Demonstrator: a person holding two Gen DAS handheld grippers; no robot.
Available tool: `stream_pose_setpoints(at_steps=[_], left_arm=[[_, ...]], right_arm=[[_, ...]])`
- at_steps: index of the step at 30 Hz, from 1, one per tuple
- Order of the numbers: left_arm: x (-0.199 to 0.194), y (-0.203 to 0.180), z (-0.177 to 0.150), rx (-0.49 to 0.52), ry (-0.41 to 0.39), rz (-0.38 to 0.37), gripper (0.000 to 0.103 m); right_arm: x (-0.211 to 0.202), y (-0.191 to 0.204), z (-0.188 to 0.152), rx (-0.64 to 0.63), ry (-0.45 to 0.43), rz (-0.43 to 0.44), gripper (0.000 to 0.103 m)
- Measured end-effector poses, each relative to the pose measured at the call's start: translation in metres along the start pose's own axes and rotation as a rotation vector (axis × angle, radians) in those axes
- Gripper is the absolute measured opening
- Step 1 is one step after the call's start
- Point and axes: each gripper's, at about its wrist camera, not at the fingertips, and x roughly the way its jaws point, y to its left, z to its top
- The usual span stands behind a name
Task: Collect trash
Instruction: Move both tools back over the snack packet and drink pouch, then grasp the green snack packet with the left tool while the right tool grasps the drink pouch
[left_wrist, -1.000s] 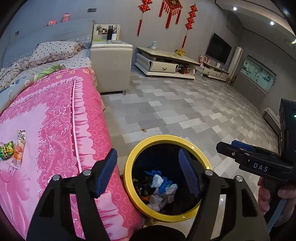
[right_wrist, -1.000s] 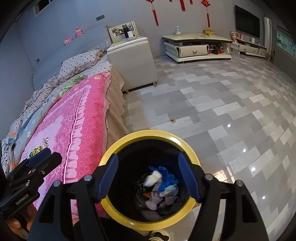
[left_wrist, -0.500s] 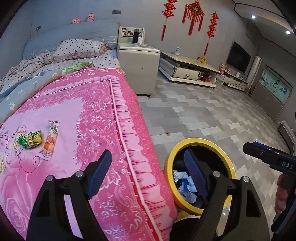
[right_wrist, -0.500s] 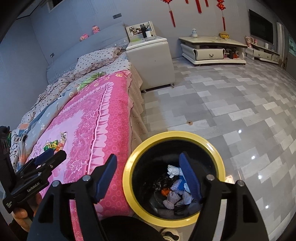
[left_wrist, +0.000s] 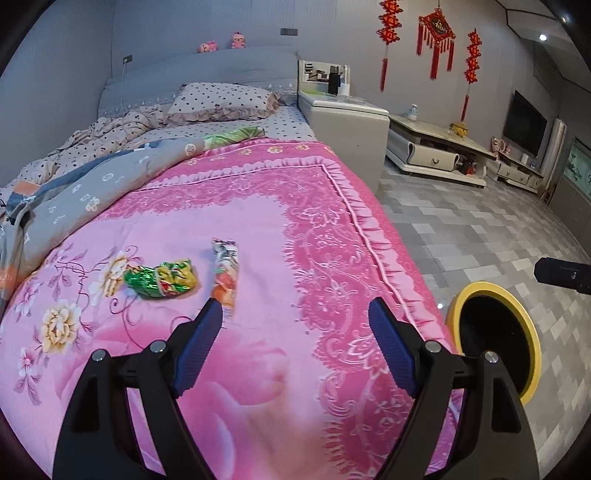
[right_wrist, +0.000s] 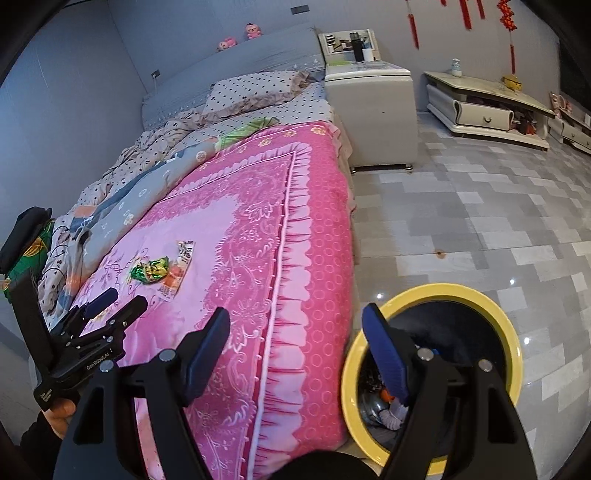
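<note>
Fingers of the left gripper stand wide apart with nothing between them, hovering over the pink bedspread. Just ahead of its left fingertip lies a long snack wrapper, flat on the cloth, and a little further left a crumpled green wrapper sits just beside it, the two apparently not touching. Off to the right of this gripper, below the edge of the bed, stands the yellow-rimmed bin.

The right gripper is likewise spread and empty, straddling the bed's edge with its right finger over the bin, which already holds some scraps. From there both wrappers lie ahead and to the left, near the left gripper.

Likely next is a pinch on one wrapper. The long one lies flat on soft fabric, so closing fingers could slide over it or catch a fold of bedspread instead. The crumpled foil may squirt sideways if gripped off-centre. A light wrapper could also drop short of the bin, onto the floor.
</note>
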Motion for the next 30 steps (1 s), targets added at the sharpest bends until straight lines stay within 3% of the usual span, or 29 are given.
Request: stream_pose_setpoints(at_steps=[7,12,22,26,30], left_arm=[[0.010,0.082,0.004,0.046,-0.014,0.080,0.077],[0.025,0.127,0.011,0.120,-0.008,0.073,0.078],[0.080,0.155,0.020,0.364,0.096,-0.052,0.078],[0.103,0.156,0.020,0.435,0.126,-0.031,0.078],[0.121,0.160,0.024,0.438,0.139,-0.046,0.078]], right_arm=[[0.058,0.050,0.030,-0.037,0.107,0.098,0.071],[0.104,0.086,0.046,-0.049,0.186,0.145,0.071],[0.205,0.144,0.076,-0.021,0.409,0.246,0.071],[0.239,0.159,0.086,-0.003,0.457,0.239,0.071],[0.264,0.169,0.091,0.015,0.495,0.245,0.070]])
